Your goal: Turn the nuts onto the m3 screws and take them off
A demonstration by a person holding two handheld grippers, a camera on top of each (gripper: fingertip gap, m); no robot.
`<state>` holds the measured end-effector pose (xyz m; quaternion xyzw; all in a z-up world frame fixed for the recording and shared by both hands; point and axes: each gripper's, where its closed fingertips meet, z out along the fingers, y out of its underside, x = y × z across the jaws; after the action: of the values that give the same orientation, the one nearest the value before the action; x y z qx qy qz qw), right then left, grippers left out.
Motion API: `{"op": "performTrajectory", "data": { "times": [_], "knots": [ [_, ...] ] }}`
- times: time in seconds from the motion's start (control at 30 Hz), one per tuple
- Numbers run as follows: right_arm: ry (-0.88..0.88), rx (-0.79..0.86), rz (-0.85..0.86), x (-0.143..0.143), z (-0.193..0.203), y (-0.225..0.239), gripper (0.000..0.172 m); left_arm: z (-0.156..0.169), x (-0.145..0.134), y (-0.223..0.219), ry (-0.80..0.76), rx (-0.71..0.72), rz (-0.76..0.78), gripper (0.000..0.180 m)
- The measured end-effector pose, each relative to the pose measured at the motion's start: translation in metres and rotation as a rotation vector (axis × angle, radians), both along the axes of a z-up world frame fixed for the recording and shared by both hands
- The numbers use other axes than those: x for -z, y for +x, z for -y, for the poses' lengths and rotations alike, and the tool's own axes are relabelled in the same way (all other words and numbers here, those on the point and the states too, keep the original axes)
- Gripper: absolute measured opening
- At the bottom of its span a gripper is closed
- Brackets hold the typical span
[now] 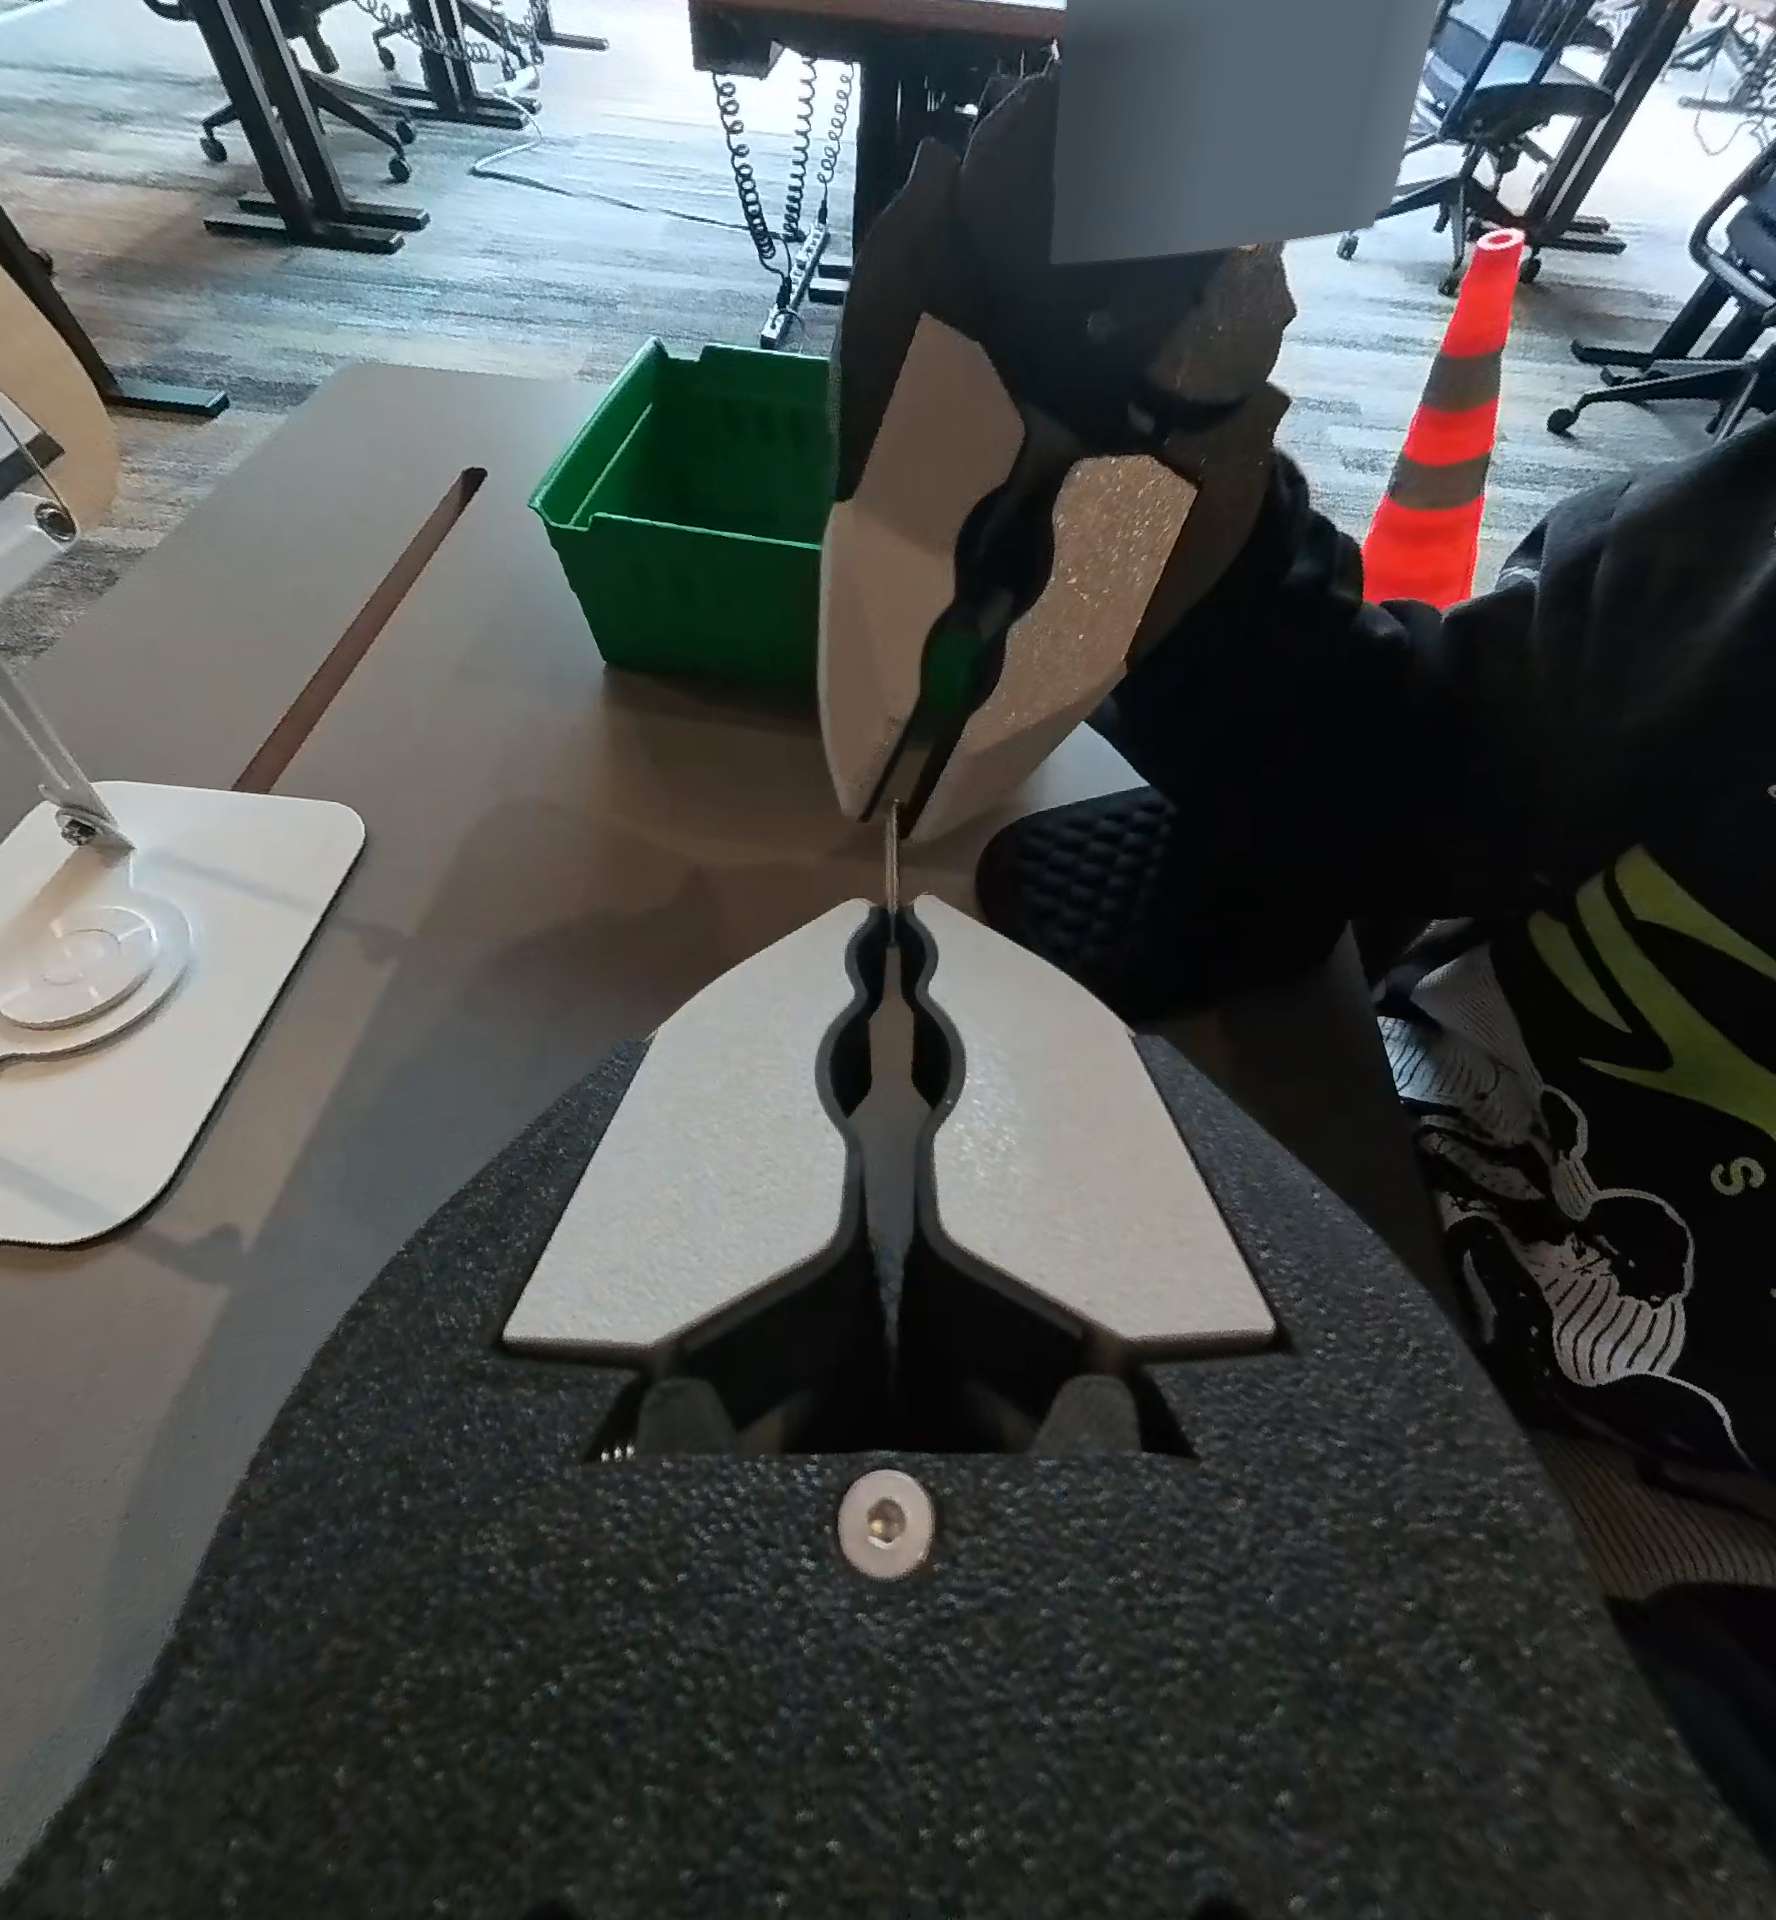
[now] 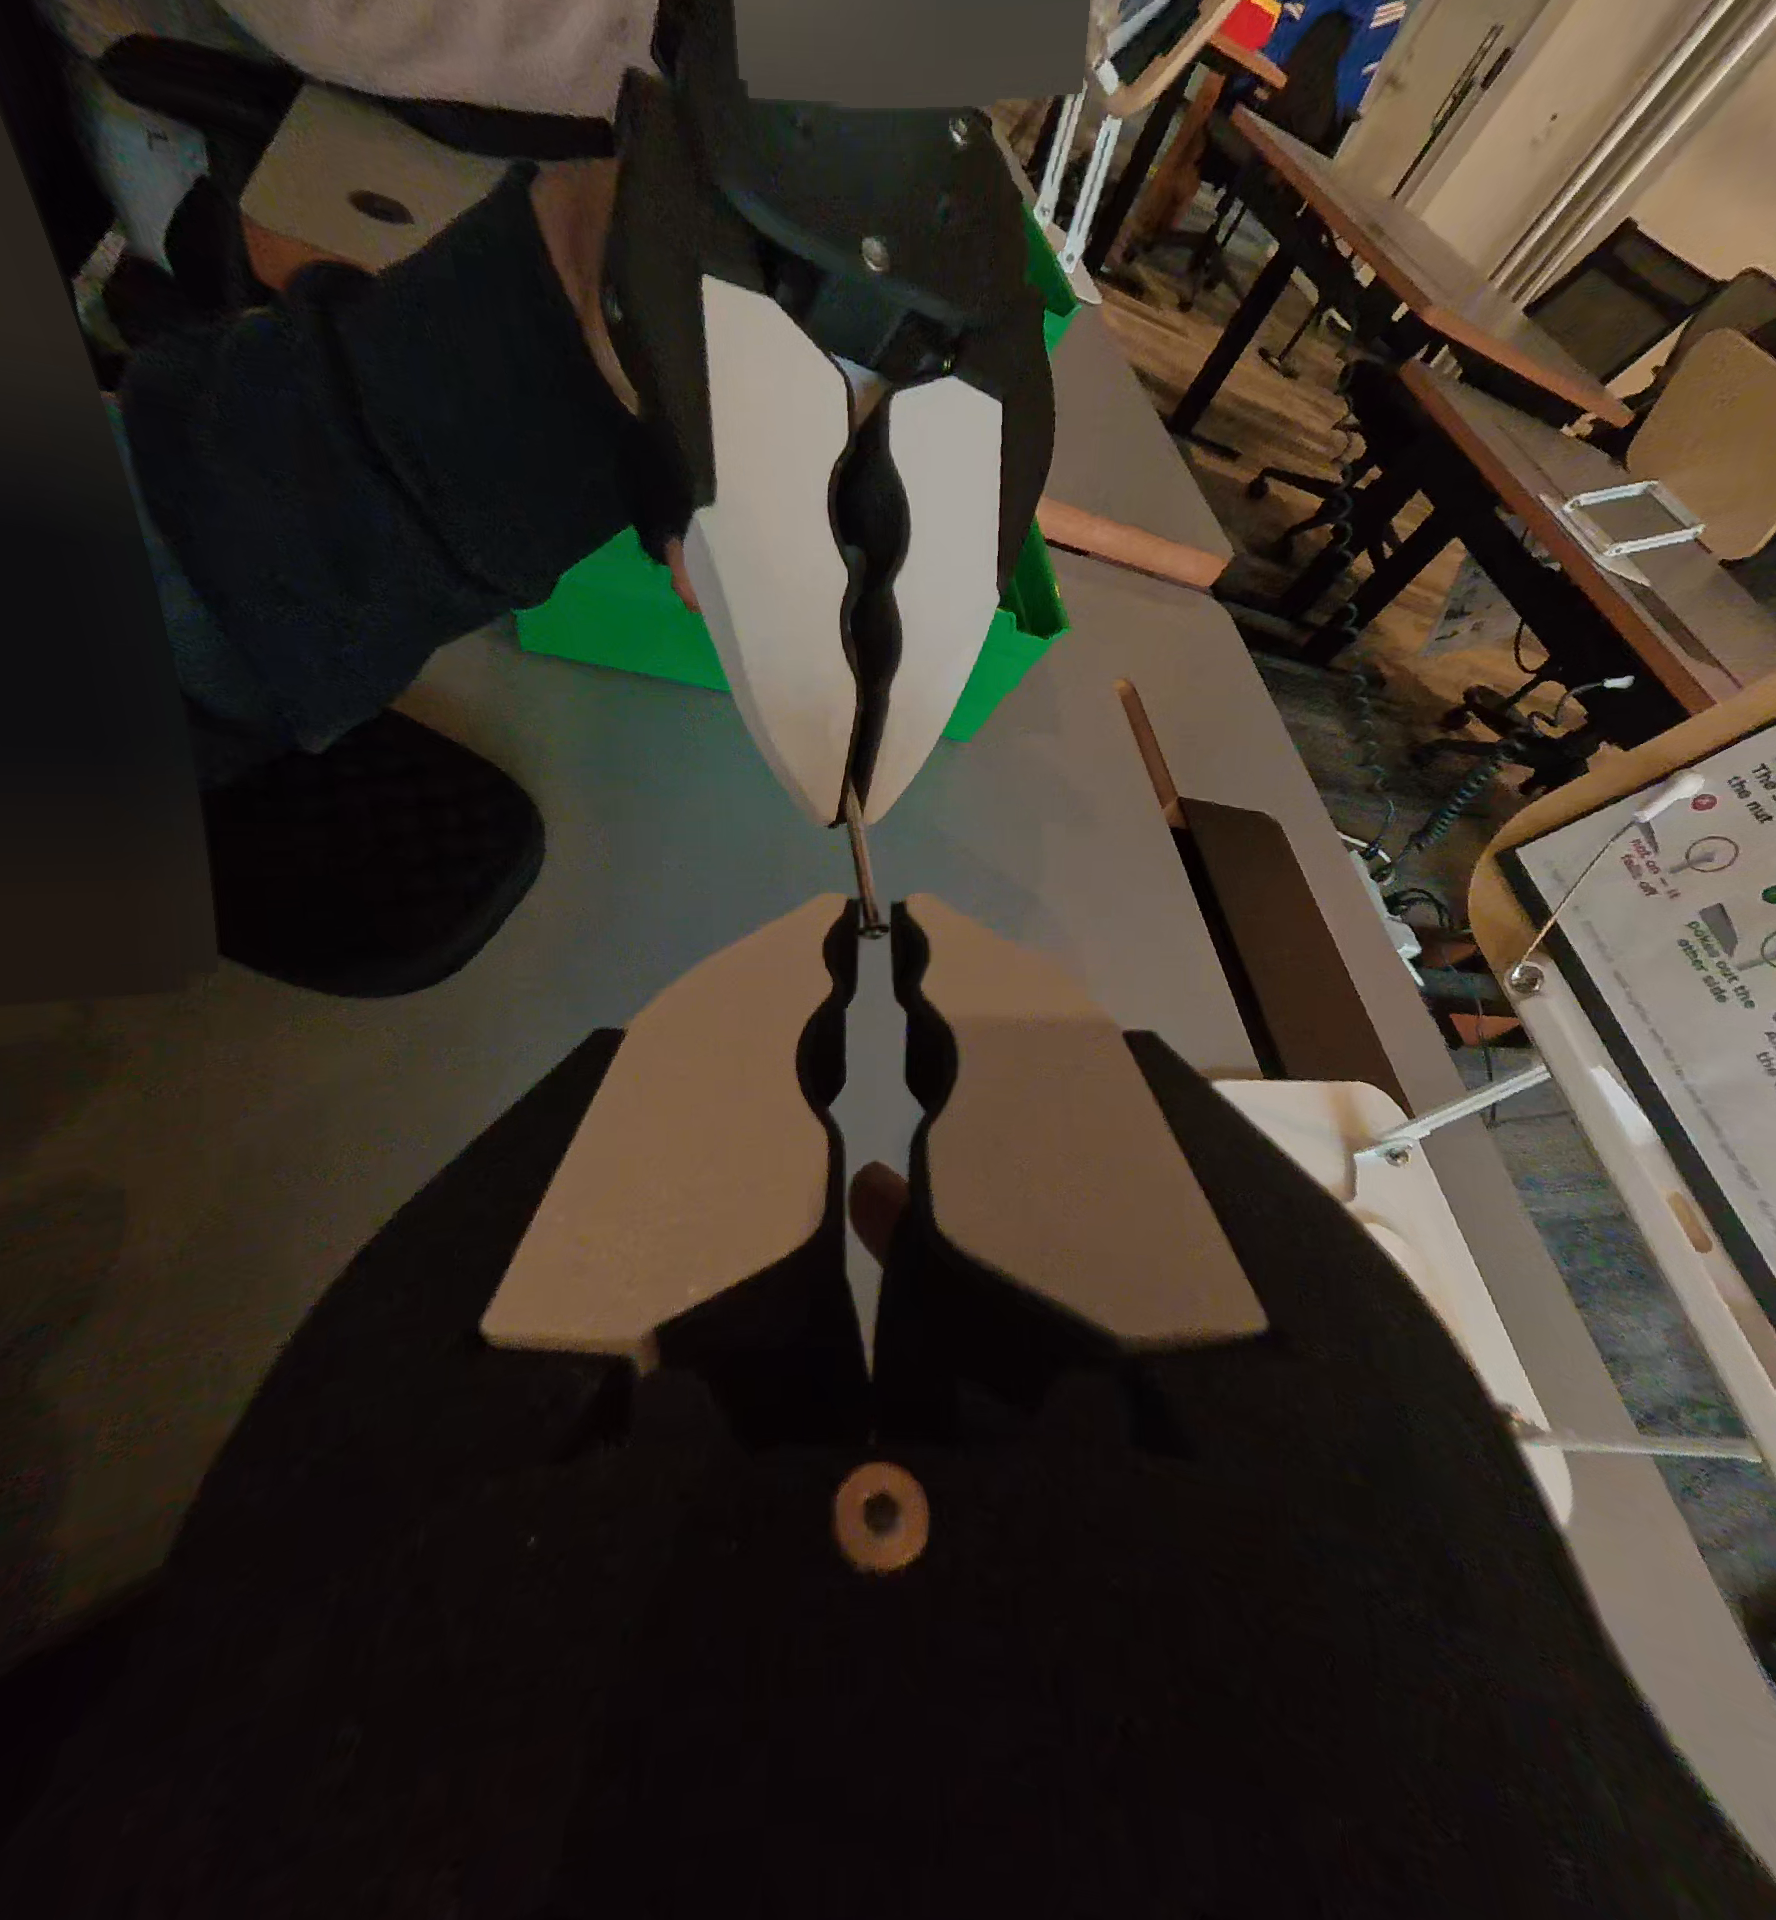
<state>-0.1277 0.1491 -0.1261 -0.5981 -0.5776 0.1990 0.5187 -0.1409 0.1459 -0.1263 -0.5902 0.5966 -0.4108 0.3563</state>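
Note:
A thin metal screw [image 1: 894, 868] spans the short space between my two grippers above the grey table [image 1: 448, 831]. My left gripper [image 1: 894, 914] is shut on one end of the screw; it also shows in the right wrist view [image 2: 848, 805], pinching the screw [image 2: 860, 862] at its tips. My right gripper [image 2: 871, 914] faces it tip to tip, its pads closed on a small nut [image 2: 871, 928] at the screw's other end. The left wrist view shows the right gripper [image 1: 889, 816] coming down from above, held by a hand in a dark sleeve.
A green bin [image 1: 697, 540] stands on the table behind the grippers. A white stand base [image 1: 136, 987] is at the left, and its instruction board [image 2: 1694, 987] is at the right in the right wrist view. An orange cone [image 1: 1445, 416] and office chairs stand on the floor beyond. My two grippers' fingertips are within a few centimetres of each other.

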Motion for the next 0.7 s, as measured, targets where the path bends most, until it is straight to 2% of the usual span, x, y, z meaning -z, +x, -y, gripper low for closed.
{"op": "performTrajectory", "data": {
  "times": [0.13,0.2,0.33,0.43,0.57,0.7],
  "knots": [
    [-0.006,-0.018,-0.059,-0.008,0.001,-0.002,0.003,0.0,-0.007,-0.002,0.004,0.002,0.043,0.002],
    [-0.015,-0.022,-0.148,-0.019,-0.001,-0.002,0.003,-0.002,-0.02,-0.001,0.004,-0.015,0.117,0.002],
    [-0.036,-0.039,-0.449,-0.058,-0.006,0.003,0.003,-0.009,-0.059,-0.001,0.041,-0.051,0.374,0.019],
    [-0.076,-0.064,-0.674,-0.083,-0.009,0.006,0.003,-0.013,-0.09,-0.002,0.028,-0.078,0.596,0.021],
    [-0.136,-0.107,-0.855,-0.094,-0.011,0.0,0.003,-0.018,-0.103,0.001,-0.001,-0.106,0.719,0.017],
    [-0.214,-0.151,-0.929,-0.092,-0.013,-0.007,0.003,-0.017,-0.106,0.003,-0.032,-0.09,0.763,0.015]
  ]
}}
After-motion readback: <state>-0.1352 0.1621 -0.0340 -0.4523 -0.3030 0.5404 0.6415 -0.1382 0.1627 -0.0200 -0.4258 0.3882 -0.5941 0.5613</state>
